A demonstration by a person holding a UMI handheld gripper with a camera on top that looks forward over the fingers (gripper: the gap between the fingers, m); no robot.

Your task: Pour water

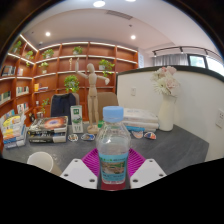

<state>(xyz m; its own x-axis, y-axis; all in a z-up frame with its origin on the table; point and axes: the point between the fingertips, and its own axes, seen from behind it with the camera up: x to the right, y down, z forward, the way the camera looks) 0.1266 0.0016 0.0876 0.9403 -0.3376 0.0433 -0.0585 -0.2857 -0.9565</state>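
Gripper [113, 170] clamped on water bottle [114, 148] | bottle base hidden | cup [41, 160] partly cut off

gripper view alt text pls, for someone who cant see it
A clear plastic water bottle with a blue cap and label stands upright between the gripper fingers, against their pink pads. Beyond it on the grey table are a wooden mannequin, a white vase of flowers and boxes, with wooden shelves behind.

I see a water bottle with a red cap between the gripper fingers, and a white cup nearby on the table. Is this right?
Not quite: the gripper view shows the water bottle with a blue cap, not red. It does stand between the gripper fingers, and a white cup is nearby on the table.
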